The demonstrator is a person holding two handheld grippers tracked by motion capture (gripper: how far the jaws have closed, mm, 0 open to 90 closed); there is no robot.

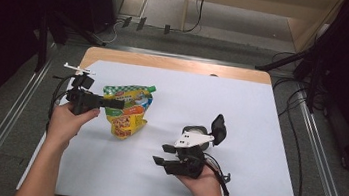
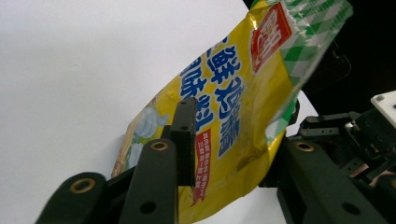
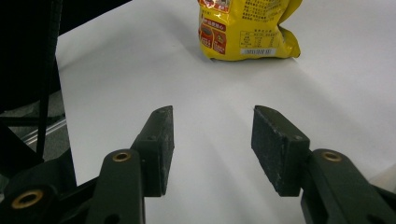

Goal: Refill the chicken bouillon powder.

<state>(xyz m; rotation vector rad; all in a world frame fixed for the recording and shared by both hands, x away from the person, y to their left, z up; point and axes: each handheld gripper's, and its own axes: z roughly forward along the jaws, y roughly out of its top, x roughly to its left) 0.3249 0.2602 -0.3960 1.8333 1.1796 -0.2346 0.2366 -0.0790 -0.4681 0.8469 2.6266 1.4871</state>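
A yellow and green snack pouch point(image 1: 128, 112) lies on the white table sheet point(image 1: 222, 99), left of the middle. My left gripper point(image 1: 120, 104) reaches over the pouch from the left. In the left gripper view the pouch point(image 2: 233, 107) stands between the jaws of this gripper point(image 2: 233, 154), and the pads stand apart without squeezing it. My right gripper point(image 1: 160, 154) is held near the front of the table, to the right of the pouch and pointing left. Its jaws point(image 3: 212, 140) are open with bare sheet between them, and the pouch point(image 3: 247, 28) lies farther ahead.
The white sheet covers a wooden table whose far edge point(image 1: 176, 64) shows. Metal rails point(image 1: 2, 127) run along both sides at floor level, with cables at the right point(image 1: 296, 118). The other hand's gripper point(image 2: 355, 135) shows beyond the pouch in the left gripper view.
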